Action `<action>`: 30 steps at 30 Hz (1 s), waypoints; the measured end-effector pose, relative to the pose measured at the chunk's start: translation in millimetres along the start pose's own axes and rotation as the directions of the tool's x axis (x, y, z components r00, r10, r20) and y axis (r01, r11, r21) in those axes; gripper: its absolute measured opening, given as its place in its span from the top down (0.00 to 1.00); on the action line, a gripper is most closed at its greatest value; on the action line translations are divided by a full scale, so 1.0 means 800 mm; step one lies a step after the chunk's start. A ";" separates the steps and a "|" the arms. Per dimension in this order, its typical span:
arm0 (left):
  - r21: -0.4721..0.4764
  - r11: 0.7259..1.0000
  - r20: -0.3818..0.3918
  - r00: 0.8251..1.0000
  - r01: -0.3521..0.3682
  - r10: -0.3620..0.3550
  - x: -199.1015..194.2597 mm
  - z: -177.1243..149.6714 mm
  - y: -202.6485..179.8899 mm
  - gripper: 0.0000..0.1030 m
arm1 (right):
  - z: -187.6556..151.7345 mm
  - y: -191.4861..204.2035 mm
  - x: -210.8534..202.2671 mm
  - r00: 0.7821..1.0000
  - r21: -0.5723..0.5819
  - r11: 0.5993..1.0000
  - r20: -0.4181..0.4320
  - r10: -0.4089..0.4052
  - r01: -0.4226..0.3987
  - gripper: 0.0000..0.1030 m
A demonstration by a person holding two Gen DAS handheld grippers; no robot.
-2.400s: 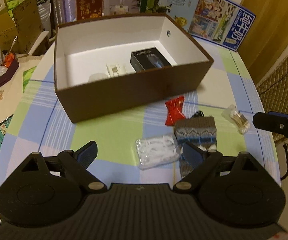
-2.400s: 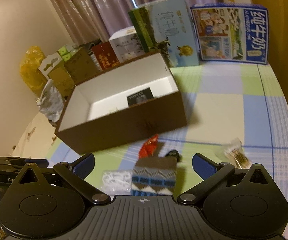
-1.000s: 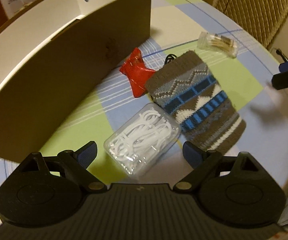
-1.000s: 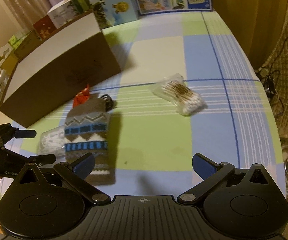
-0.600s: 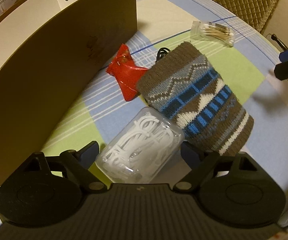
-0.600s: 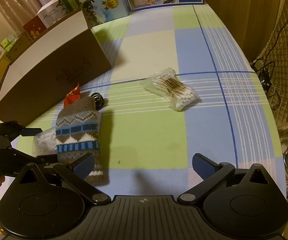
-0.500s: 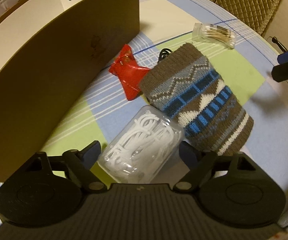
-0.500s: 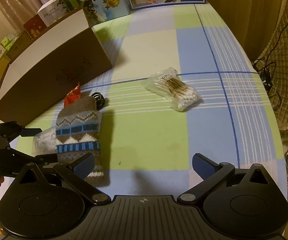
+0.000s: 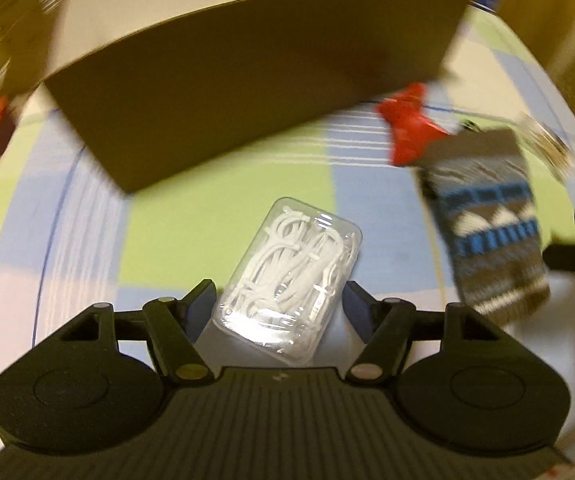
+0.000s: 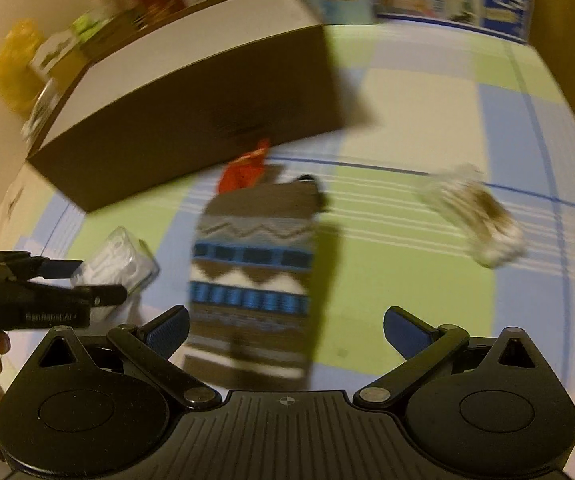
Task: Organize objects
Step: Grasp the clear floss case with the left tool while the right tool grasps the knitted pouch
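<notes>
A clear plastic case packed with white floss picks sits pinched between the left gripper fingers, at 6 o'clock from the brown box, whose contents are hidden. The right gripper gapes wide, empty, over the knitted pouch. Half a second ago the left fingers stood wider, the case resting beside the pouch; now they're apart.

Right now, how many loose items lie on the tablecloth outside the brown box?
4 visible: knitted pouch, red packet and something dark at its far end, cotton swab bag to the right. The floss pick case sits in the left gripper.
</notes>
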State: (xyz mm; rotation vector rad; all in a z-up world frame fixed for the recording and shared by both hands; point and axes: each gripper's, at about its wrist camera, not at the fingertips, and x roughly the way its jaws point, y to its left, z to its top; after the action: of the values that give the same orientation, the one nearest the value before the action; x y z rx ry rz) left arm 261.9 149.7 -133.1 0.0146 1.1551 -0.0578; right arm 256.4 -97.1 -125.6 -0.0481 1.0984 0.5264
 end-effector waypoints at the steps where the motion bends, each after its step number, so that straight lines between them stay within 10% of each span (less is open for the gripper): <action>1: -0.020 1.000 -0.005 1.000 -0.004 0.004 -0.001 -0.001 0.001 0.36 | 0.001 0.007 0.006 1.000 -0.016 1.000 -0.002 0.002 -0.002 0.02; 10: -0.004 1.000 0.009 1.000 -0.009 0.009 -0.002 -0.004 -0.009 0.26 | -0.003 0.047 0.043 0.996 -0.143 0.985 0.031 -0.088 0.091 0.03; 16: 0.077 0.997 0.013 1.000 -0.026 0.025 0.009 0.003 -0.022 0.26 | -0.013 0.030 0.029 0.995 -0.148 0.986 0.062 -0.075 0.083 0.65; 20: 0.076 0.996 -0.001 0.999 -0.035 0.036 0.016 -0.001 -0.025 0.38 | -0.018 0.009 0.007 0.998 -0.131 0.990 0.057 -0.038 0.045 0.84; 27: -0.024 0.999 -0.017 0.999 -0.035 0.035 0.007 -0.013 -0.033 0.49 | -0.041 -0.043 -0.020 0.998 -0.069 0.995 0.000 -0.066 0.066 0.83; 30: -0.086 0.996 -0.031 0.999 -0.026 0.023 0.001 -0.022 -0.041 0.49 | -0.041 -0.062 -0.030 0.997 0.008 0.997 0.006 -0.073 0.073 0.44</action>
State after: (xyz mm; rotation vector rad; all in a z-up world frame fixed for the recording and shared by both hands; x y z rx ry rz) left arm 244.8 117.4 -140.4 -0.0471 1.1866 0.0139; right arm 241.5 -159.2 -131.0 -0.0792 1.0882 0.4559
